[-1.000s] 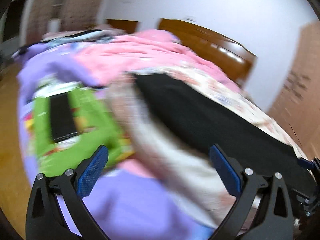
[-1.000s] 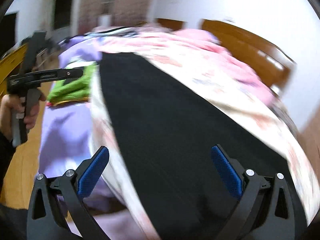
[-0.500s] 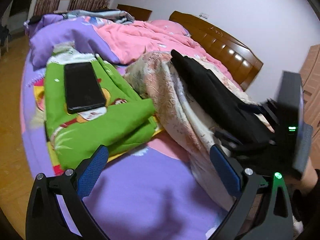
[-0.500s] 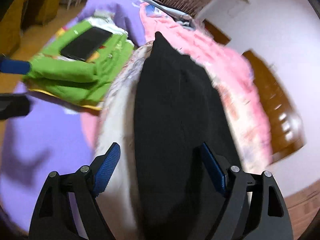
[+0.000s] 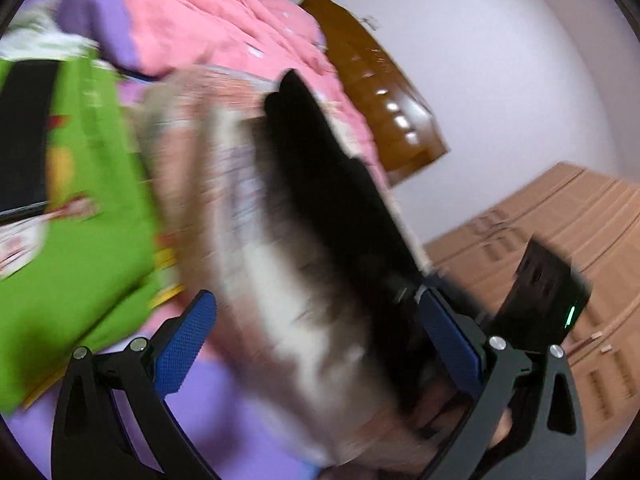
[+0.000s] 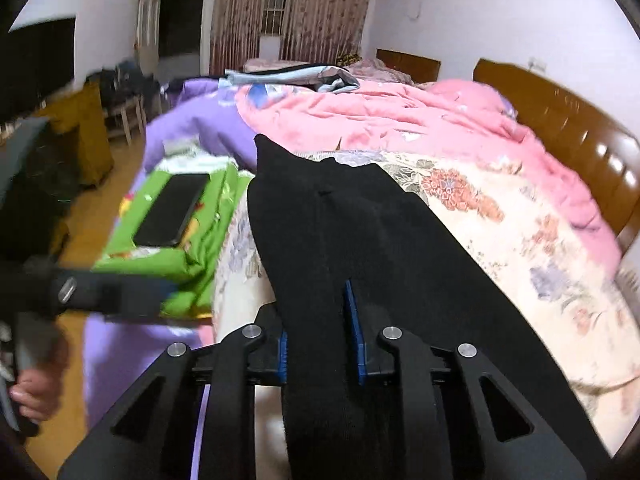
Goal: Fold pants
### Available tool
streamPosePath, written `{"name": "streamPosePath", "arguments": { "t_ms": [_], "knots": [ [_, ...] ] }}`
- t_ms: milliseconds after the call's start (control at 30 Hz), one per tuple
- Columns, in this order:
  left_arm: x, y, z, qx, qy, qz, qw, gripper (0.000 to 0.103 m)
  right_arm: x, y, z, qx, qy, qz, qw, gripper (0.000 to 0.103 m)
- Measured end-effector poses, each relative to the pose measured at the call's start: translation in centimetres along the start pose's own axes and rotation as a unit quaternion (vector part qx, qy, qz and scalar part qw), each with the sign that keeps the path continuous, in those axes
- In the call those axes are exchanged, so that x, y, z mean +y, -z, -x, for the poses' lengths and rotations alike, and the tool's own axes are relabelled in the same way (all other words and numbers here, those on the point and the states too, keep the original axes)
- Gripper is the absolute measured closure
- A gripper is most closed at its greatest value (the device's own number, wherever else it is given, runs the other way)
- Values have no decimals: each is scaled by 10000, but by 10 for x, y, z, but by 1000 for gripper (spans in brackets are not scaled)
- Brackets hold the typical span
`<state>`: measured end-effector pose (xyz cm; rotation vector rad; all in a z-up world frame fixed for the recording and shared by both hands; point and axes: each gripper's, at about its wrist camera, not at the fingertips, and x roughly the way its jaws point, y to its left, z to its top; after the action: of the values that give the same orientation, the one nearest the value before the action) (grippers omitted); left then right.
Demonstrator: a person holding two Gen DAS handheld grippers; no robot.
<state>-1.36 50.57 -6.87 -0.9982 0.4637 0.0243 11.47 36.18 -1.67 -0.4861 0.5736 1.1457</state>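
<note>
No legible writing — black pants

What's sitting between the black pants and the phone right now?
In the right wrist view, a strip of floral quilt and the green folded cloth under the phone separate it from the black pants.

White walls are enclosing the room; a patterned curtain is hanging beside a barred window, a wooden headboard gleaming.
</note>
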Motion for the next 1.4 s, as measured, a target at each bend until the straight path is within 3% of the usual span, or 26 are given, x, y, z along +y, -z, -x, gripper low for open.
{"name": "streamPosePath", "arguments": {
  "t_ms": [133, 267, 367, 400, 467, 567, 633, 767, 867, 1000, 1067, 1100, 1133, 1200, 1267, 1333, 1400],
  "knots": [
    [-9, -28, -36, 132, 260, 144, 9995, 3, 0, -1, 1, -19, -18, -11, 10000, 80],
    [4, -47, -64, 233, 425, 671, 9966, 3, -1, 0, 4, -71, -11, -61, 10000, 80],
    [16, -56, -67, 130, 975, 1080, 9893, 3, -2, -1, 7, -30, -24, -73, 10000, 79],
    [20, -58, -70, 133, 1326, 1257, 9831, 3, -2, -2, 6, 49, -45, -67, 10000, 78],
    [28, -60, -73, 134, 1563, 1551, 9754, 4, -2, 1, 16, 214, -238, -172, 9993, 71],
    [31, -58, -71, 110, 1686, 1625, 9721, 8, -14, 15, 50, -73, -111, -405, 9991, 36],
    [37, -56, -69, 116, 1741, 1729, 9694, 18, -28, 28, 73, -172, -79, -599, 9980, 34],
    [47, -57, -73, 191, 1786, 1929, 9646, 38, -65, 63, 111, -52, 563, -808, 9951, 27],
    [56, -61, -76, 218, 1870, 2145, 9584, 39, -96, 94, 134, 218, 1262, -1014, 9866, 25],
    [63, -61, -82, 206, 2010, 2397, 9496, 39, -142, 146, 166, 676, 2249, -1437, 9613, 20],
    [61, -62, -83, 190, 1926, 2374, 9519, 42, -162, 172, 176, 943, 2647, -1728, 9440, 18],
    [59, -61, -83, 197, 1823, 2342, 9547, 55, -173, 185, 178, 1132, 2740, -1959, 9347, 16],
    [56, -60, -83, 207, 1603, 2263, 9606, 65, -185, 200, 179, 1365, 2673, -2315, 9254, 16],
    [45, -62, -84, 66, 1315, 2069, 9695, 70, -198, 210, 188, 1258, 2486, -2838, 9175, 15],
    [18, -69, -71, -180, 794, 1429, 9864, 72, -203, 214, 186, 1296, 2388, -3007, 9142, 13],
    [1, -81, -63, -249, 661, 1089, 9915, 73, -205, 216, 188, 1263, 2302, -3091, 9141, 12],
    [-3, -95, -64, -162, 472, 1075, 9930, 73, -204, 215, 185, 1283, 2314, -3048, 9149, 11]
  ]
}}
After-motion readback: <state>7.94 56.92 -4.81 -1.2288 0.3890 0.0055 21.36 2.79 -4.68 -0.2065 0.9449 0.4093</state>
